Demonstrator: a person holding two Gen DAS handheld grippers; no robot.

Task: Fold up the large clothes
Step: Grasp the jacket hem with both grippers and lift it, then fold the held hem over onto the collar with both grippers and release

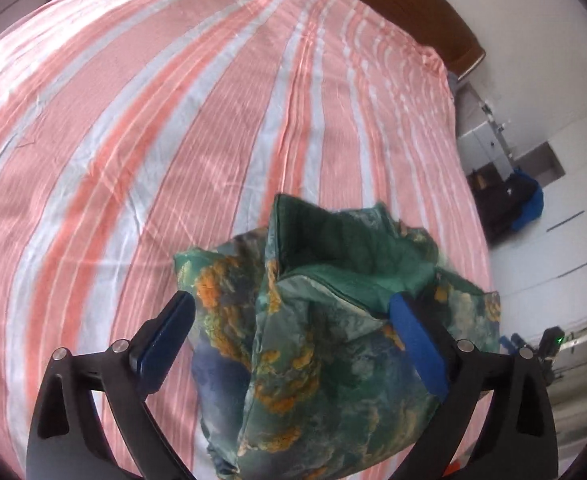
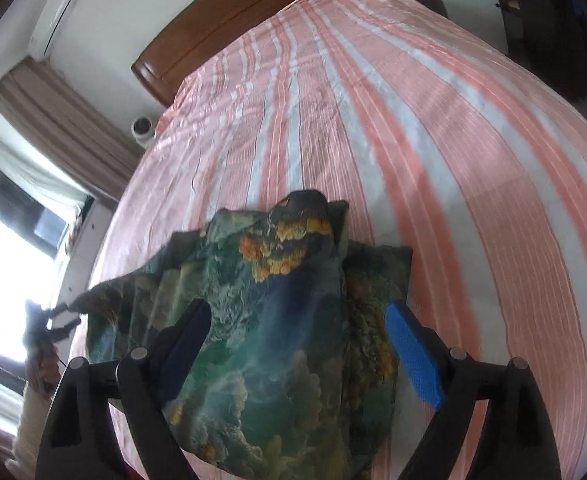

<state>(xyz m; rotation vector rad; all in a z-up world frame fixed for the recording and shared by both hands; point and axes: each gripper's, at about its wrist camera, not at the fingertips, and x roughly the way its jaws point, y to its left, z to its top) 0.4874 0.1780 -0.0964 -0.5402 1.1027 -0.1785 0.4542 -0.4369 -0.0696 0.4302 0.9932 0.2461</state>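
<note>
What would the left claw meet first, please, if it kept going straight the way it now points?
Most likely the green printed garment, bunched between its open fingers, then the striped bed sheet beyond; exact depth is unclear.

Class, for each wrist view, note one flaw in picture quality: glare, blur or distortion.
Left wrist view: fisheye bends the striped bedsheet into a dome; stripes slightly motion-blurred. Right wrist view: the window is blown out white, and the green printed garment looks soft.

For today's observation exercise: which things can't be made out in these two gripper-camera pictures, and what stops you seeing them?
- Green printed garment: its type and lower end, left wrist view; bunched, cut off by the bottom edge.
- Left gripper and right gripper: whether the wide-spread fingers touch the cloth; fabric fills the gap.
- Striped bed sheet: the part underneath, hidden by the garment.
</note>
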